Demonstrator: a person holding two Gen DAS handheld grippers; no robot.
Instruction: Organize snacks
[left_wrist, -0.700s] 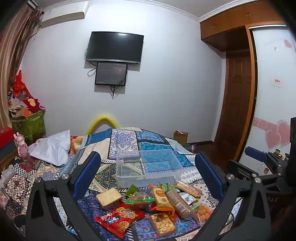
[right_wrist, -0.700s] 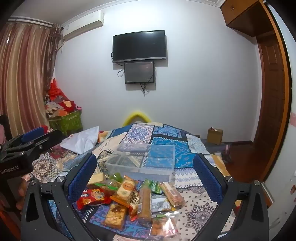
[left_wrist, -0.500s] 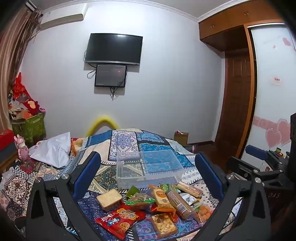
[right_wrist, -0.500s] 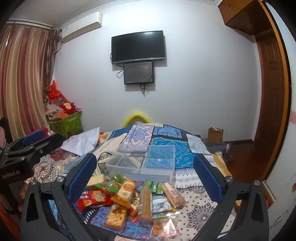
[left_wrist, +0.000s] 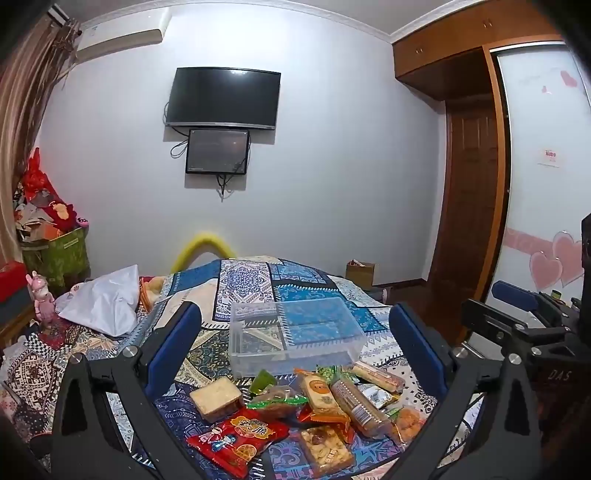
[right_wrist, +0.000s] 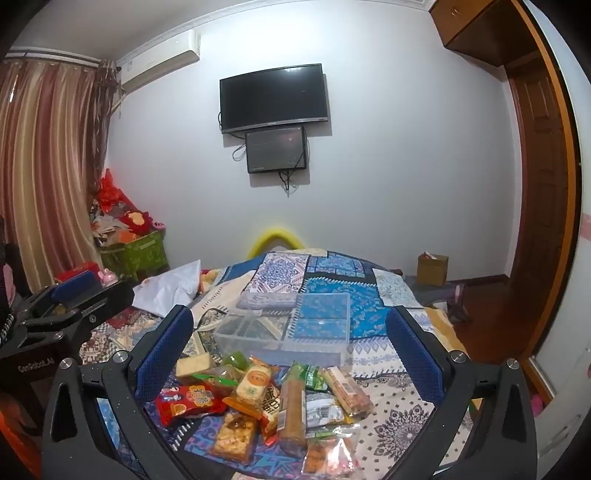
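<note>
Both the left hand-held gripper (left_wrist: 295, 343) and the right hand-held gripper (right_wrist: 290, 341) gape wide, holding nothing. The snacks (right_wrist: 266, 398) lie heaped on the bed (right_wrist: 388, 295) just in front of the clear box (right_wrist: 284, 332), long bars pointing toward it.

"GenRobot.AI" on left claw (right_wrist: 37, 365) body; "DAS" on right claw (left_wrist: 559, 374) body; snack print unreadable.

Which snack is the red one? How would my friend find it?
Start at the clear plastic box on the patterned bedspread. The snack pile lies just in front of it. The red packet sits at the pile's near left edge, the only bright red, crinkly bag with cartoon pictures.
</note>
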